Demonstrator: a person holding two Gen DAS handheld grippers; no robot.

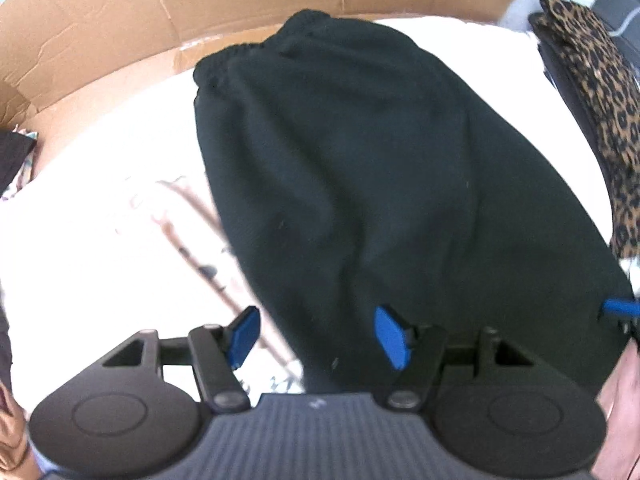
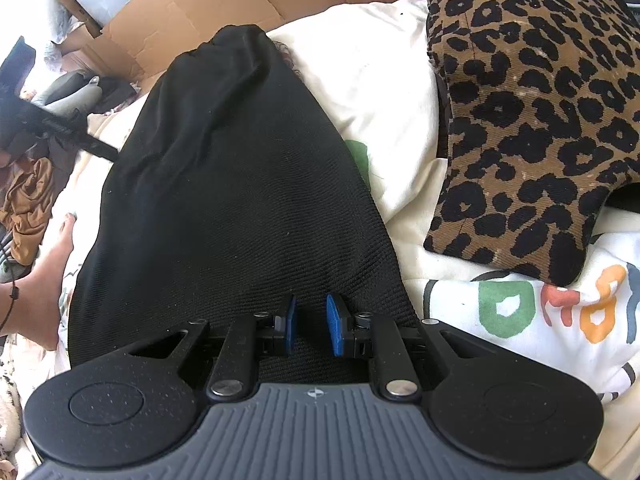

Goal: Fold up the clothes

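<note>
The black garment [image 2: 240, 200], pinched at its near hem by the narrowly parted right gripper [image 2: 312, 326], could be dragged askew beside the leopard-print cushion [image 2: 532, 120] while the left gripper [image 1: 316, 336] hangs wide open, holding nothing.

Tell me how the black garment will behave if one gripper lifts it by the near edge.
The black garment will likely drape and sag, not hold shape: it lies limp with soft folds on the white bedding. Its ribbed knit should grip the blue pads rather than slip. It probably drags, since it spans much of the bedding.
</note>
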